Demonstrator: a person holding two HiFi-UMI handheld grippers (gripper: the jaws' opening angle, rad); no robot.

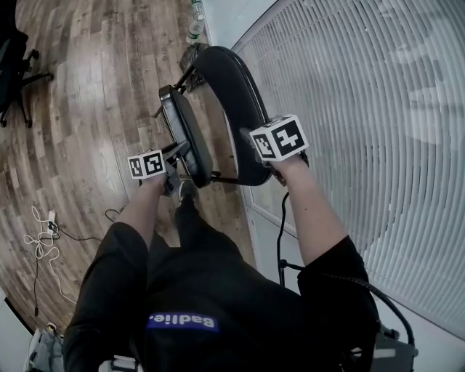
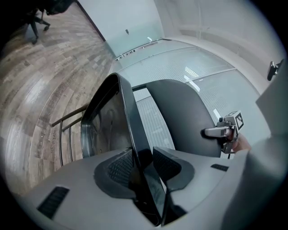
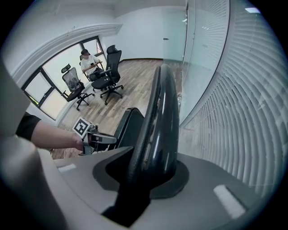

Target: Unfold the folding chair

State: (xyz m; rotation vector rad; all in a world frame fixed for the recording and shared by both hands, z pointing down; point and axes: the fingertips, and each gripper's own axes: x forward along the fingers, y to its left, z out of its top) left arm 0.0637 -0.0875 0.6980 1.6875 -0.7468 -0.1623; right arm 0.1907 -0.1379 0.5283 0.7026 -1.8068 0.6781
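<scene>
The folding chair stands partly open beside the glass wall. Its black seat (image 1: 185,131) is tilted on edge and its curved black backrest (image 1: 232,94) rises behind it. My left gripper (image 1: 176,155) is shut on the seat's near edge. In the left gripper view that edge (image 2: 128,112) runs straight between the pads of my left gripper (image 2: 143,164). My right gripper (image 1: 251,144) is shut on the backrest's top rim. The backrest (image 3: 164,112) fills the gap of my right gripper (image 3: 150,168). Each gripper shows in the other's view: the right gripper (image 2: 209,132) and the left gripper (image 3: 110,140).
A glass wall with white blinds (image 1: 363,109) runs close along the right. Wooden floor lies to the left, with loose cables (image 1: 43,232) and an office chair (image 1: 14,65). Bottles (image 1: 195,20) stand by the wall ahead. Far off are more office chairs (image 3: 108,76) and a seated person (image 3: 88,60).
</scene>
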